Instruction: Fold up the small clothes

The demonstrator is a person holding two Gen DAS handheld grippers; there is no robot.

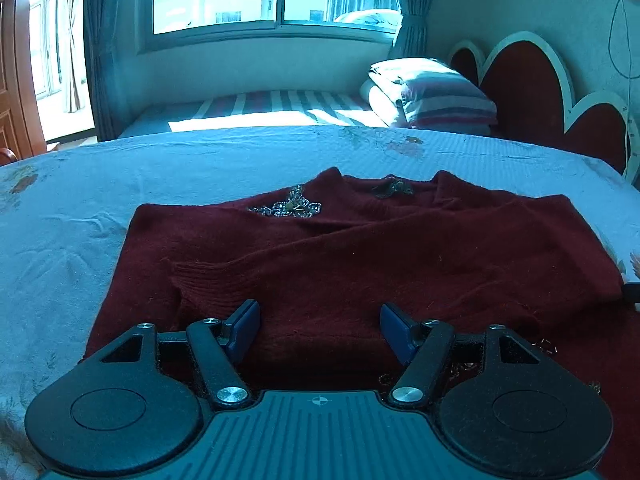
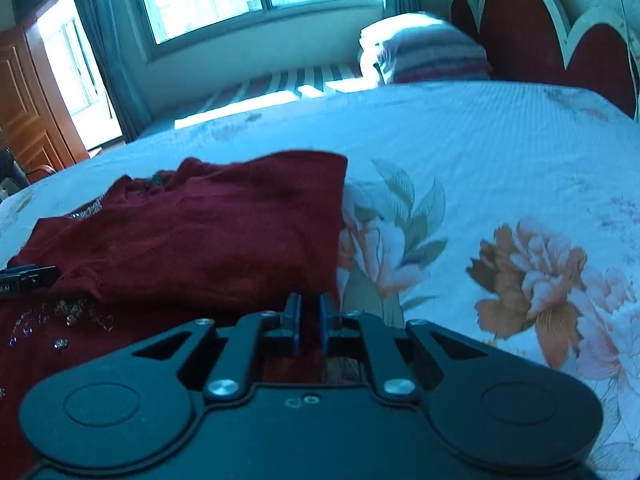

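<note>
The maroon sweater (image 1: pixel 360 248) lies on the bedspread (image 1: pixel 80 208), sleeves crossed inward. The left gripper (image 1: pixel 320 326) gapes empty, the right gripper (image 2: pixel 310 320) is clenched empty; I'd say bottom fold remains.

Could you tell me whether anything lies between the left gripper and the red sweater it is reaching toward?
Nothing visible does. The left gripper hangs with its jaws apart directly over the red sweater, which lies uncovered on the floral bedspread; only the sweater's own folded-in sleeve lies ahead.
</note>
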